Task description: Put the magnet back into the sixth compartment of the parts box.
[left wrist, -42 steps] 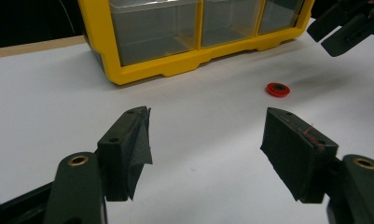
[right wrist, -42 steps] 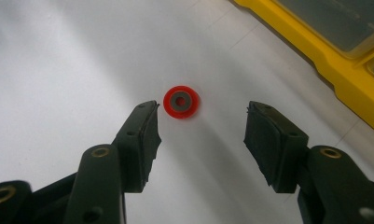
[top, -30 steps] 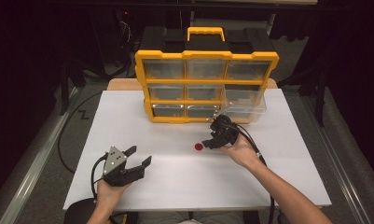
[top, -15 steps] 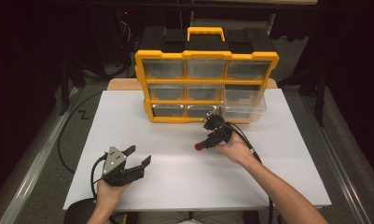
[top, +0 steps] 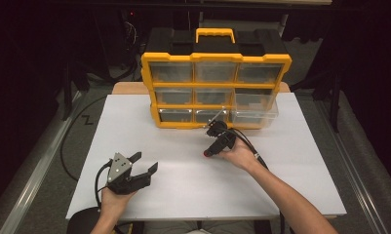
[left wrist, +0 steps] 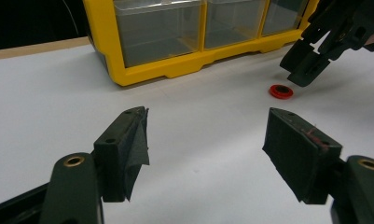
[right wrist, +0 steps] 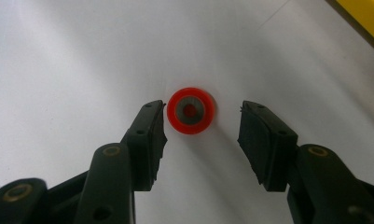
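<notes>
A small red ring with a grey centre lies flat on the white table. My right gripper points down at it, open, with the ring just ahead of and between its pads, untouched. From above, that gripper is tilted over the red ring near the cabinet's front. In the left gripper view the ring lies under the right gripper's jaws. My left gripper rests open near the table's front left, holding nothing; its pads stand wide apart.
A yellow and black drawer cabinet with clear drawers stands at the table's back middle. Its lower right drawer is pulled out over the table. Cables trail from both grippers toward the front edge.
My right gripper has swung from upright beside the ring to tipped down over it, jaws now straddling it. The left gripper has stayed put.
</notes>
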The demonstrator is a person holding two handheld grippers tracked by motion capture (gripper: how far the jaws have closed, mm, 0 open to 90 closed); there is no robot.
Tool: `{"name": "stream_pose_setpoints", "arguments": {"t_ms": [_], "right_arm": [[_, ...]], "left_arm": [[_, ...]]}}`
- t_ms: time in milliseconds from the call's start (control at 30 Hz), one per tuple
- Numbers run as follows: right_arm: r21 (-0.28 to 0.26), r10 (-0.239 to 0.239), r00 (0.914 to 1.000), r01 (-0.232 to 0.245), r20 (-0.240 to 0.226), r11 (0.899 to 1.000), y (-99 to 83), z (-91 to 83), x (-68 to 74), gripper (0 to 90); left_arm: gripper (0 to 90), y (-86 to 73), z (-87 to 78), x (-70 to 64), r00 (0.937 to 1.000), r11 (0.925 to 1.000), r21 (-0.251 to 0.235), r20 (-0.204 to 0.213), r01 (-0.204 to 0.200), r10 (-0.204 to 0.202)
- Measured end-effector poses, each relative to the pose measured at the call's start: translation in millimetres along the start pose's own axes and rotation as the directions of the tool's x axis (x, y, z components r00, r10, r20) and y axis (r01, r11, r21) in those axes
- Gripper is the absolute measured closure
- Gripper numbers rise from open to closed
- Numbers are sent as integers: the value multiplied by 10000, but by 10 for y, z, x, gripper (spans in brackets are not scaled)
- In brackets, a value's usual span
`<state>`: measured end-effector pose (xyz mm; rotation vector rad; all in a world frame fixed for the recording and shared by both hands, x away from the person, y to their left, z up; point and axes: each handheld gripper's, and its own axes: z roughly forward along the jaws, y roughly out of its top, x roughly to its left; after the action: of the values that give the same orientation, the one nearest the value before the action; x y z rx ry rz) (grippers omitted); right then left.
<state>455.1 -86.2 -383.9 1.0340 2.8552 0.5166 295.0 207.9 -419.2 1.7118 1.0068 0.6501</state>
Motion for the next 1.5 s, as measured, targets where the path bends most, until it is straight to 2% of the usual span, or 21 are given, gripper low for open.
{"name": "stream_pose_setpoints", "arguments": {"t_ms": [300, 467, 667, 900, 1200, 1500], "right_arm": [[296, -222, 9998, 222, -2, 9993, 63, 91, 37, 532], [460, -85, 10000, 87, -30, 9989, 90, 139, 43, 535], [645, -137, 9999, 135, 27, 9978, 101, 181, 44, 543], [705, -61, 10000, 63, -29, 9975, 115, 206, 53, 564], [661, -223, 9996, 211, 172, 9976, 101, 219, 39, 631], [672, -447, 9987, 429, 255, 9968, 93, 216, 48, 644]], "left_arm": [[304, 0, -1, 0, 10000, 10000, 0, 44, 4, -4], [307, 1, 0, 2, 10000, 10000, -14, 59, -7, 7], [307, 1, 4, 2, 10000, 10000, -14, 73, -6, 6], [307, 1, 2, 1, 10000, 10000, -12, 76, -8, 9], [308, 1, 0, 0, 10000, 10000, -8, 77, -18, 18], [311, 1, 5, 5, 10000, 10000, -32, 71, -34, 34]]}}
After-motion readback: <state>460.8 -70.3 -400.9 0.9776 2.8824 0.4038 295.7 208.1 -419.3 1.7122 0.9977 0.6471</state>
